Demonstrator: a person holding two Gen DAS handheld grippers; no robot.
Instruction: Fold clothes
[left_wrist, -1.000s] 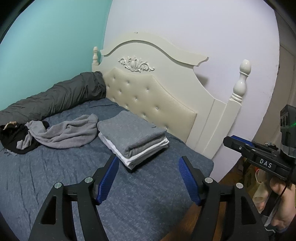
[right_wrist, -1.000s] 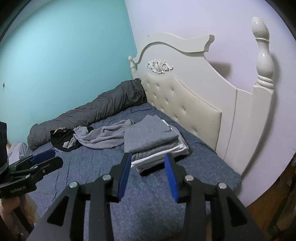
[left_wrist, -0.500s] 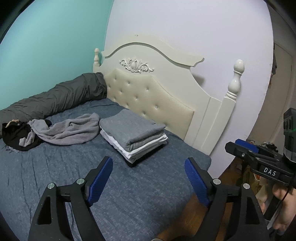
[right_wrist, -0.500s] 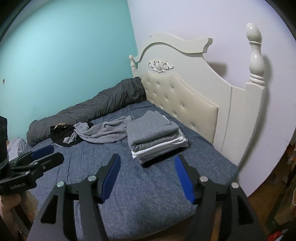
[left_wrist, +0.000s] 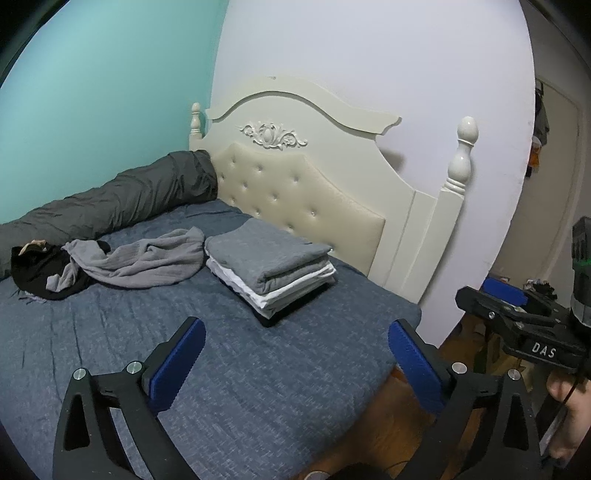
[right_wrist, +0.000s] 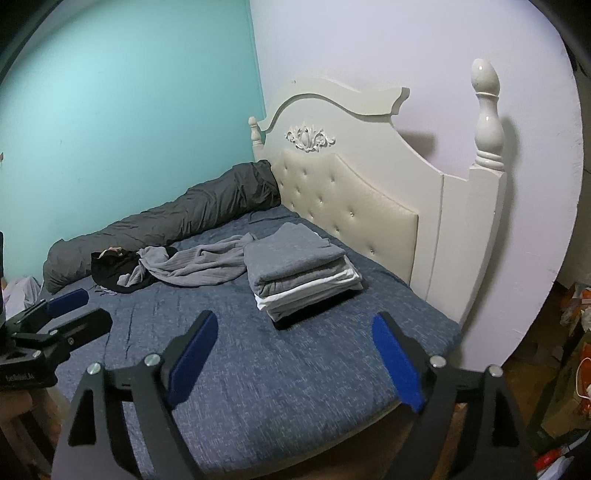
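A neat stack of folded clothes, grey on top with white and dark layers below, lies on the blue bedspread near the headboard. To its left a crumpled grey garment overlaps a black garment. My left gripper hovers over the bed's near corner, short of the stack. Its jaws are opening wide with nothing between them. My right gripper hangs likewise in front of the stack, jaws opening and empty. Each gripper shows at the edge of the other's view.
A cream tufted headboard with tall posts stands behind the stack. A rolled dark grey duvet lies along the teal wall. The bed's corner drops to wooden floor. Clutter sits on the floor at right.
Both grippers have drawn back from the bed, so the stack looks smaller and farther. Both pairs of jaws have spread much wider. The clothes have not moved.
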